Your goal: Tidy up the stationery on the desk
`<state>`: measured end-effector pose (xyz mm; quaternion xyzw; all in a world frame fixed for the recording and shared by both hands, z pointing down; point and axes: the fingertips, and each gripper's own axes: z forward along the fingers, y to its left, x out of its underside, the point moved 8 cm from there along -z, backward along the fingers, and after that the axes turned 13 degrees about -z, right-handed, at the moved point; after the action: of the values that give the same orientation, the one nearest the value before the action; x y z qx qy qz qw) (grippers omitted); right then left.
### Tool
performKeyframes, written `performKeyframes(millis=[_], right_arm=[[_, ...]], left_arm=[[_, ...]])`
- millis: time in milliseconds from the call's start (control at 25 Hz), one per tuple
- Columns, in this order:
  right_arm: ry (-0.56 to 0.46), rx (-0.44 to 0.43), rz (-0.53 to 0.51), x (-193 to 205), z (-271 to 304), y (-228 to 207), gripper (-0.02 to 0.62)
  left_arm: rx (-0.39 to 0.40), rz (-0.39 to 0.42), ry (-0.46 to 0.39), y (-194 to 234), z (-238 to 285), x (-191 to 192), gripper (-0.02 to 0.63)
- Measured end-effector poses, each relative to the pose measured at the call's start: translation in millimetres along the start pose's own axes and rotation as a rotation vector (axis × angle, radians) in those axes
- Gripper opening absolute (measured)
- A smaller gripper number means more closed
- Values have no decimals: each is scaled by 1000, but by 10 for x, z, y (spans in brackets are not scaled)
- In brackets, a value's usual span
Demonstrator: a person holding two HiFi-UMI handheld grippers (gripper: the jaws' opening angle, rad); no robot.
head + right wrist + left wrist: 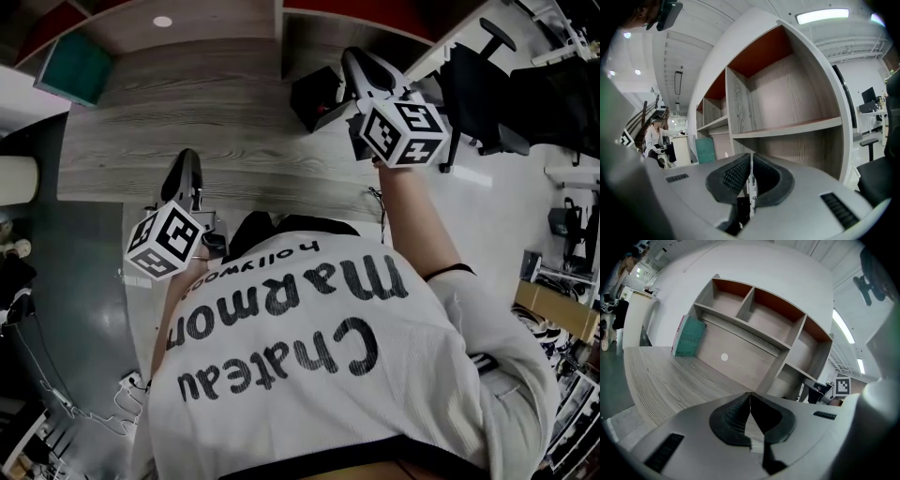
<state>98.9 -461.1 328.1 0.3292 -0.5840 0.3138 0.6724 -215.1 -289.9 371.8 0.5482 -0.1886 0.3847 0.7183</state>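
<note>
The right gripper [751,161] has its fingers clenched on a thin white pen [751,186], right beside the black box [312,98] on the bench [187,103]. With so slim a pinch, I reckon the pen could swivel and miss the box. The left gripper [750,397], well short of the box, is clenched on nothing.

The only words I can read are on the person's white shirt [356,375], in dark letters that reach me upside down in the head view: "Chateau Marmon", its end lost in a fold, and a smaller "hollywoo" near the collar. The slim white item [751,187] pinched in the right hand-held gripper [751,157] bears small dark print too fine to read. The left marker cube [166,241] and right marker cube [405,131] carry only black-and-white square codes.
</note>
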Motion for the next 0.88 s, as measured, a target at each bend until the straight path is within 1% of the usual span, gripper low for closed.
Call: performKeyframes(millis=[480, 880], right_arm=[[25, -23, -9, 74, -112, 25, 31], [70, -40, -13, 173, -177, 134, 31]], left_arm=[[18, -3, 8, -49, 45, 65, 17], [44, 7, 16, -103, 44, 50, 17]])
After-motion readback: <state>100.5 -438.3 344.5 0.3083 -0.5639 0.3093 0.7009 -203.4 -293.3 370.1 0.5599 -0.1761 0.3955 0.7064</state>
